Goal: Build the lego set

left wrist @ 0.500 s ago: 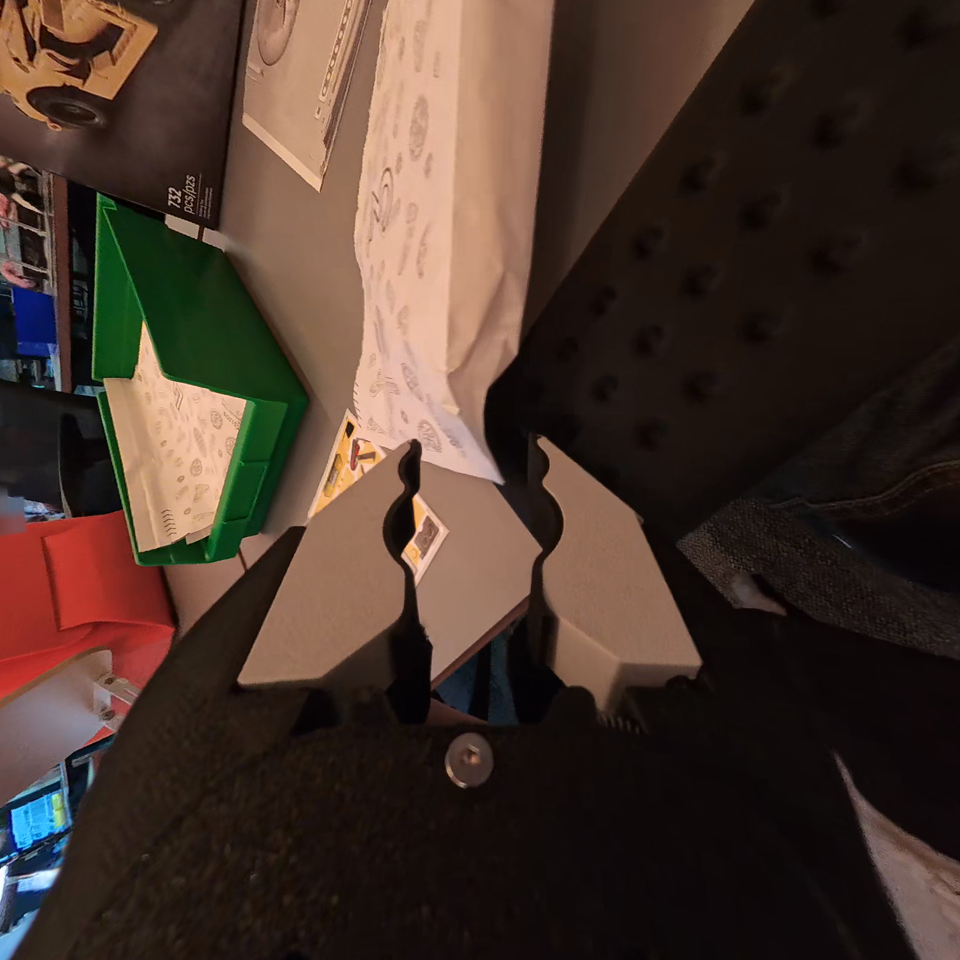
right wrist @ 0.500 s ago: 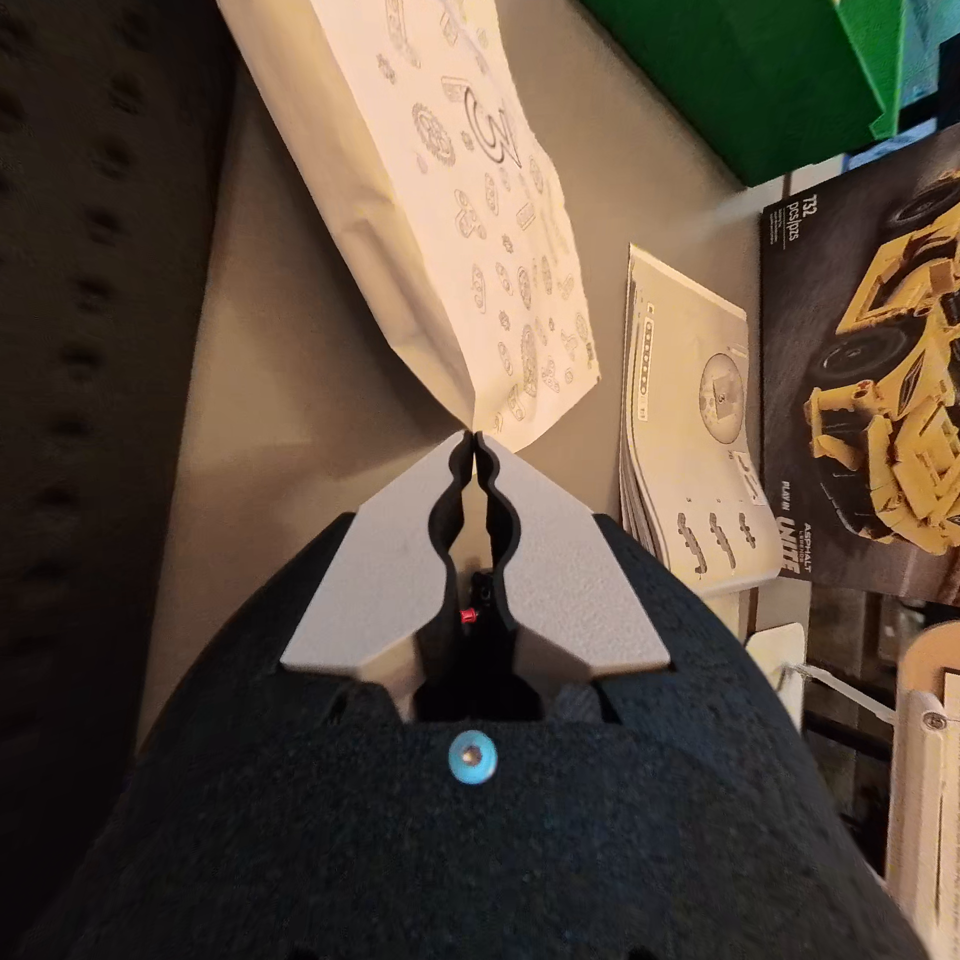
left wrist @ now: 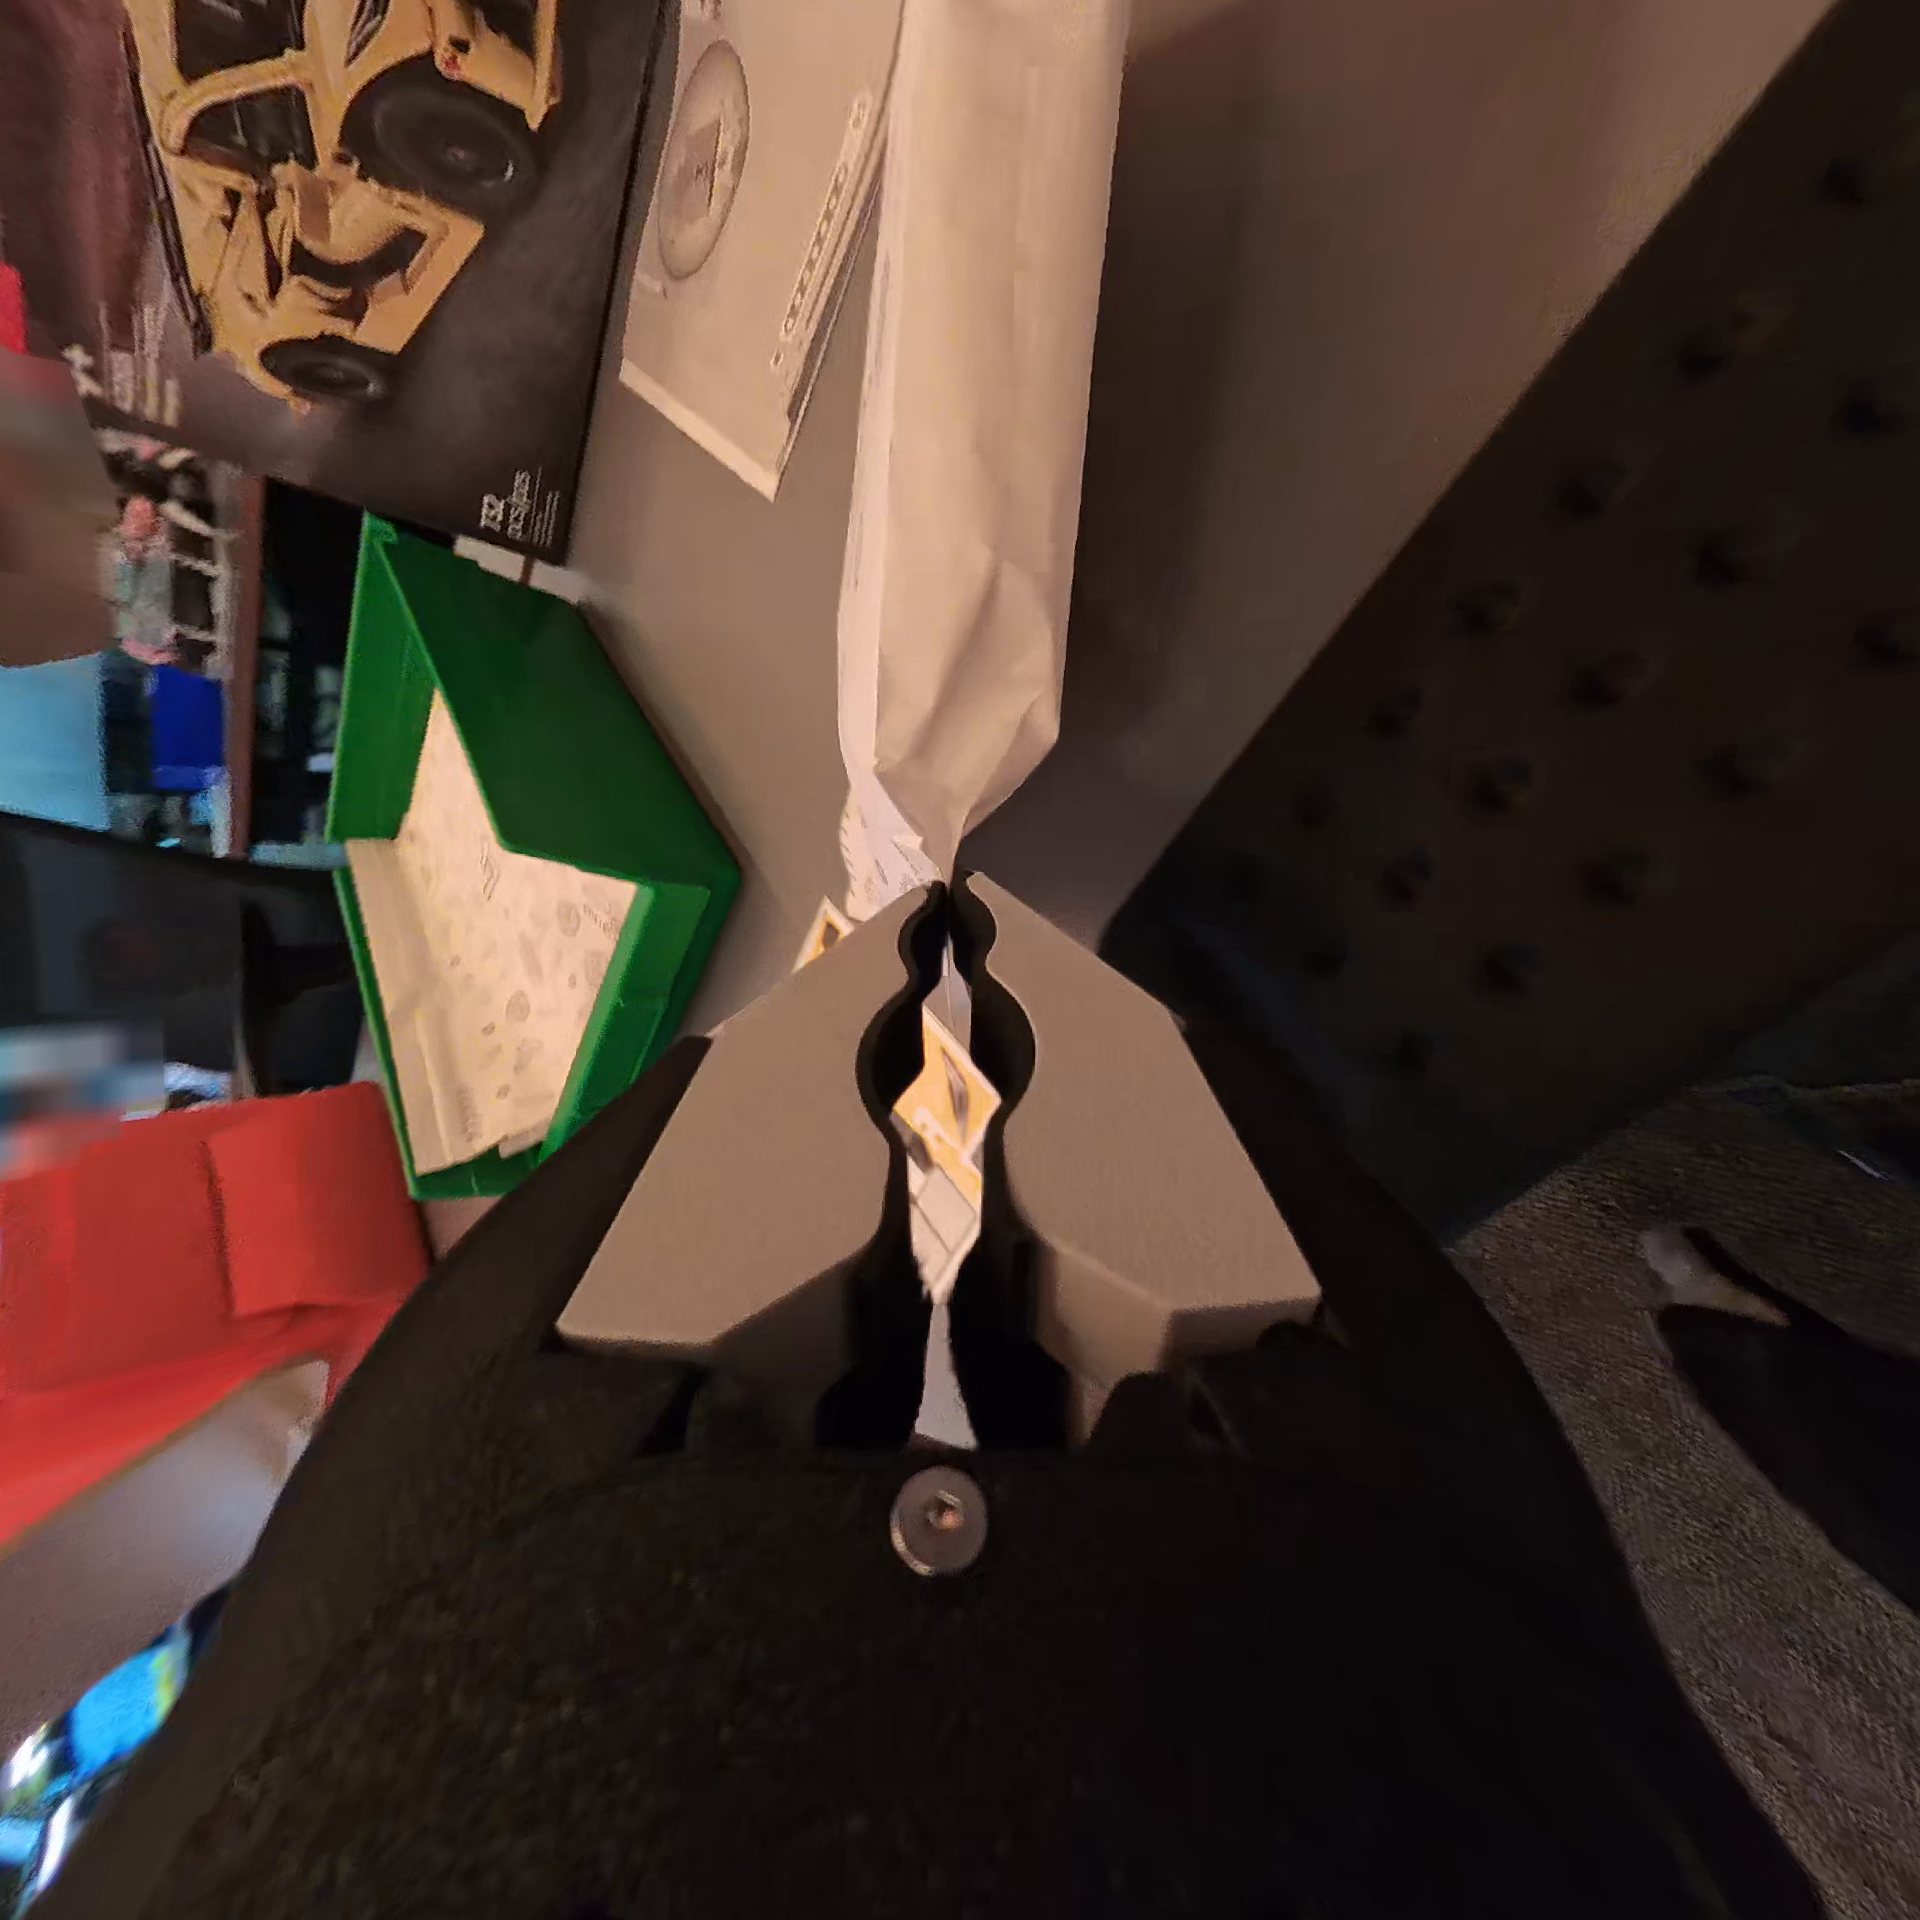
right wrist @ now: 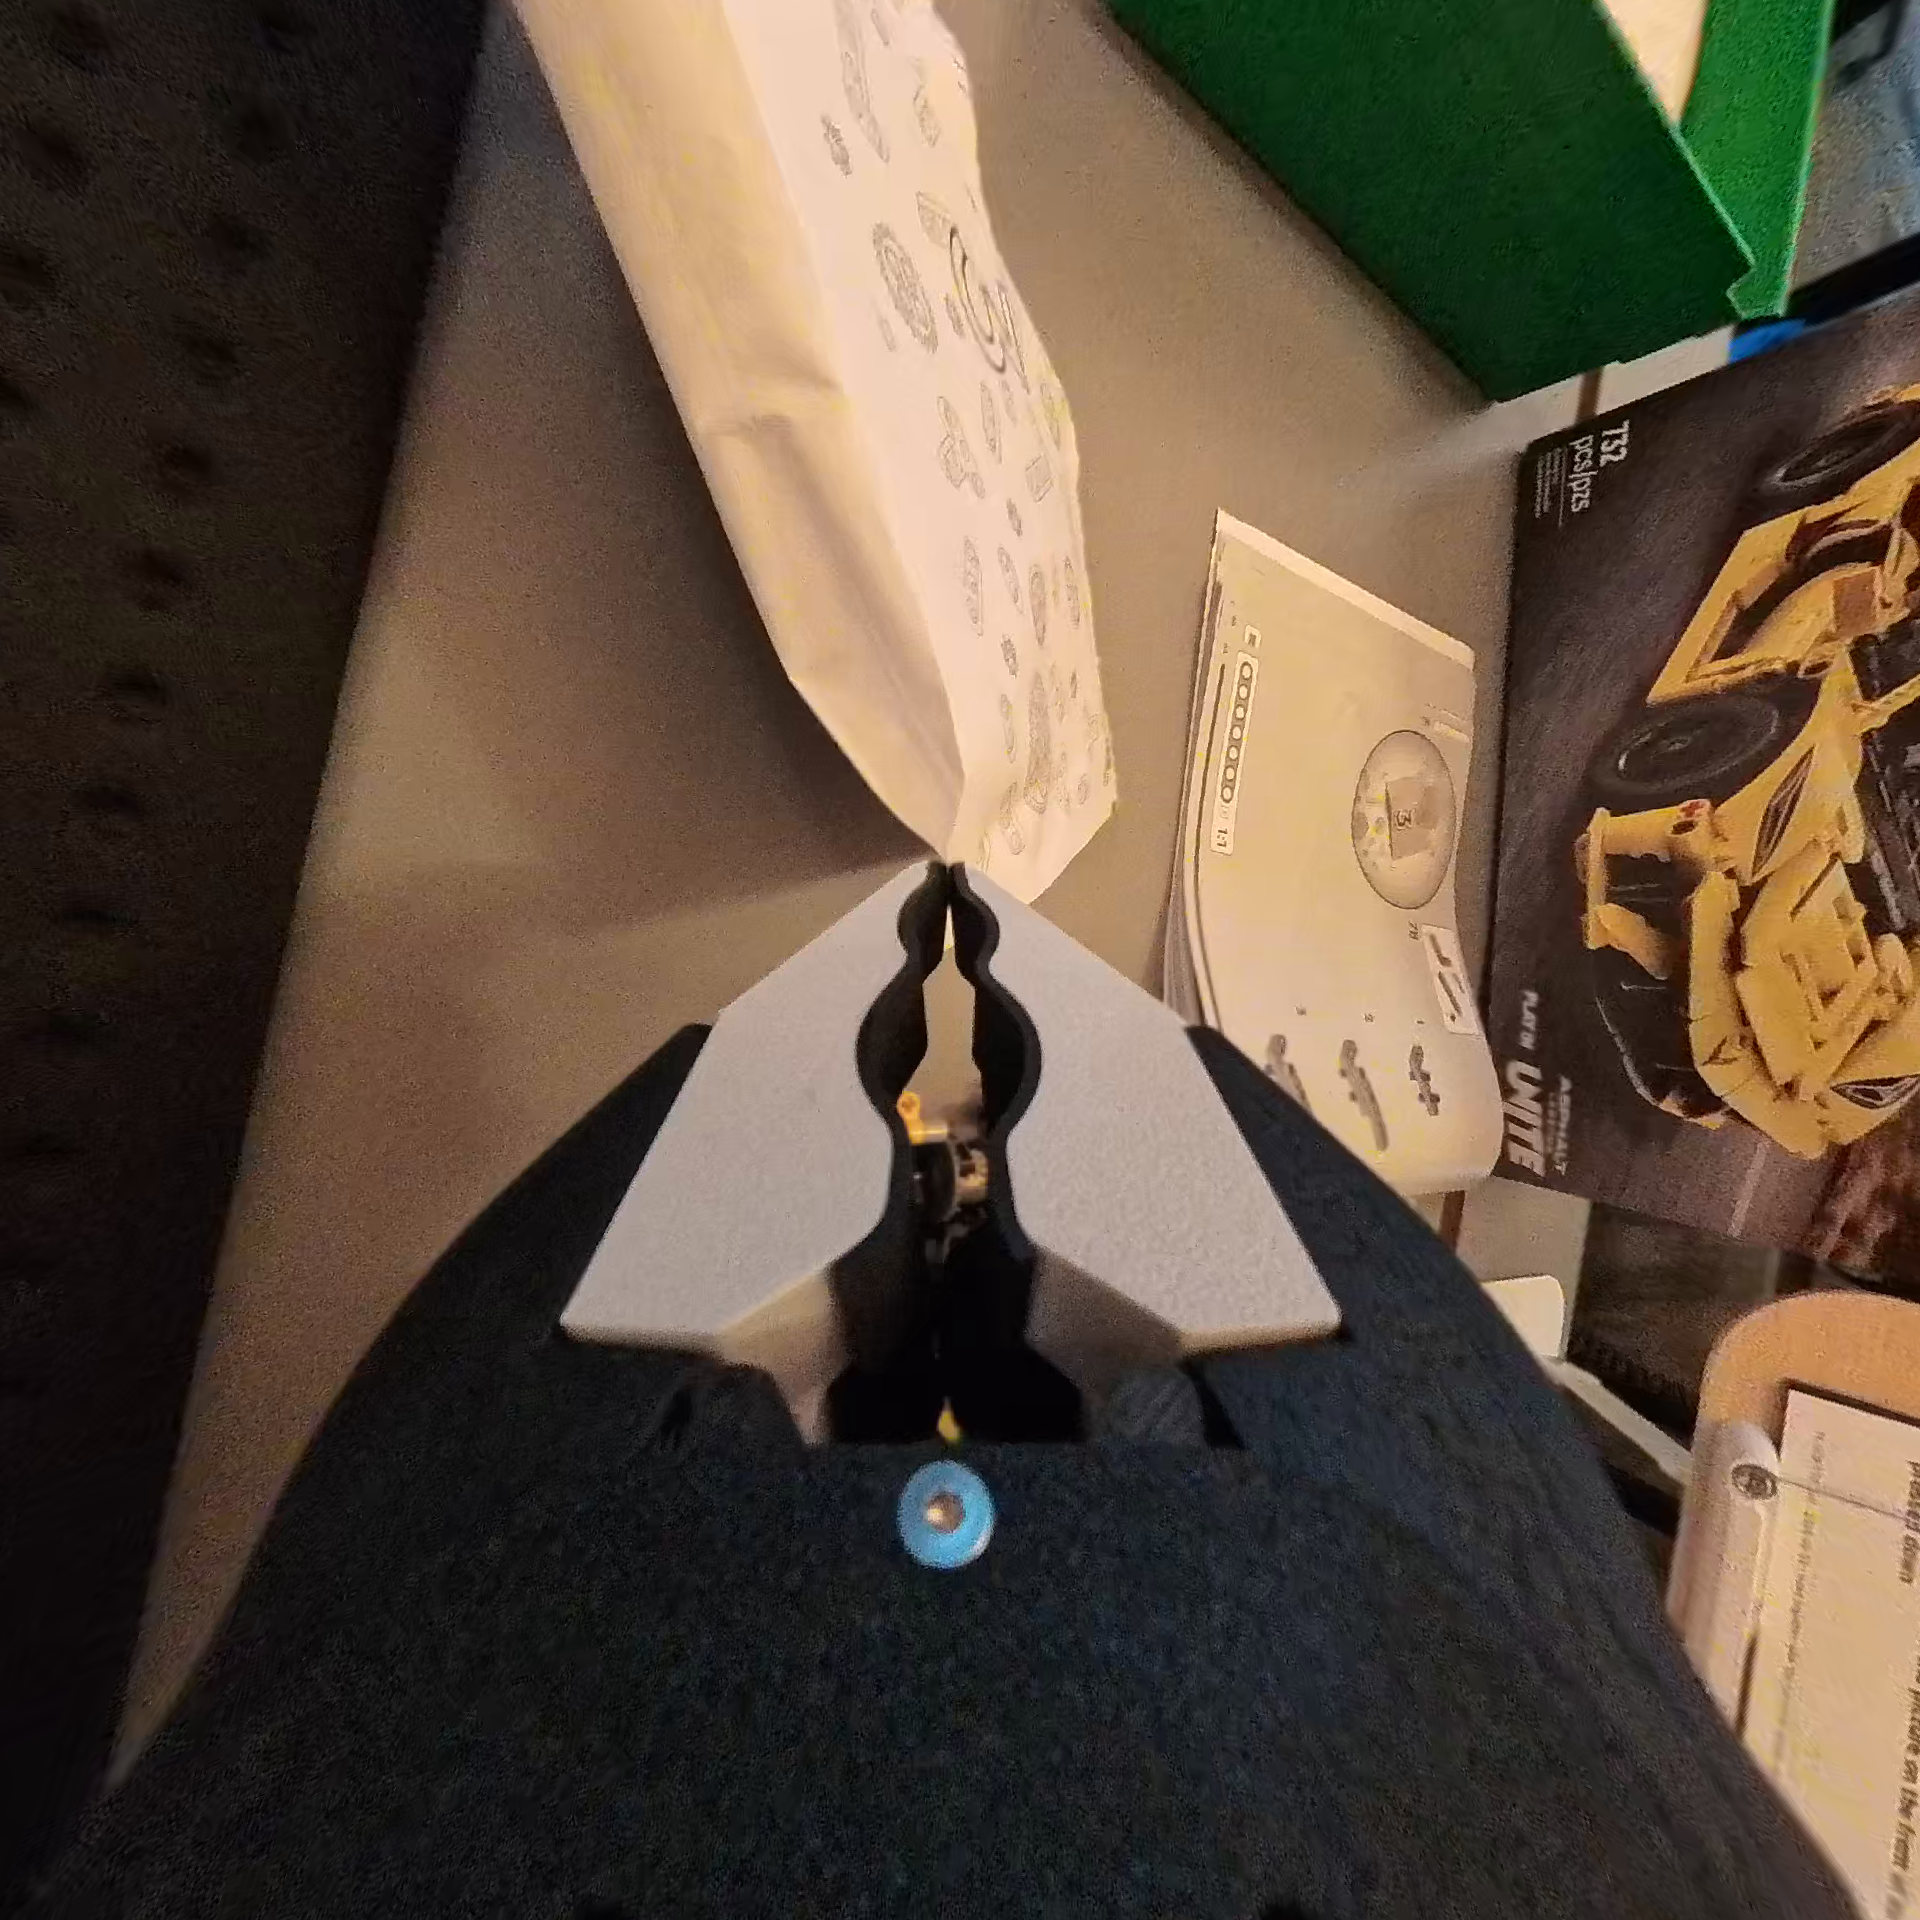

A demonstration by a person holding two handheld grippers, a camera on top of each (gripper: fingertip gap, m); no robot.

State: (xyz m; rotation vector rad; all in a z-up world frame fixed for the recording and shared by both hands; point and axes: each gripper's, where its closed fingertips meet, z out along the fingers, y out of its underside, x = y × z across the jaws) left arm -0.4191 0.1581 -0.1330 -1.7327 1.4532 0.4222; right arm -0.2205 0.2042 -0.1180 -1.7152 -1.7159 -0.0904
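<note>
Two claws, one paper parts bag [right wrist: 914, 436] between them: that is the whole relation my next move turns on. My right gripper [right wrist: 949, 891] has its jaws pressed together on one end of the bag, and from those tips the bag runs away toward 11 o'clock, its long axis slanting up across the grey table [right wrist: 540, 727]. My left gripper [left wrist: 950, 888] has its tips pinched on the opposite end of the same bag [left wrist: 966, 416], which stretches from there toward 12 o'clock. So the bag spans lengthwise between my two hands, each end equally close to its own claw, its printed face toward my right camera and its plain side toward my left.

Through the gap behind my left tips I see a small yellow-and-white leaflet [left wrist: 940, 1117]; I cannot tell whether it lies on the table or touches the jaws.

Farther out in the left view, a green bin [left wrist: 582, 769] sits at 9 o'clock with another printed bag [left wrist: 499, 987] inside. Beyond it, at 11 o'clock, lie the instruction booklet [left wrist: 748, 229] and the dark set box [left wrist: 343, 229] showing a yellow car. A dark dimpled panel [left wrist: 1558, 623] fills 2 o'clock.

I judge the coming step is opening the bag, so the pull should go along or across its length, both pinches staying firm.
</note>
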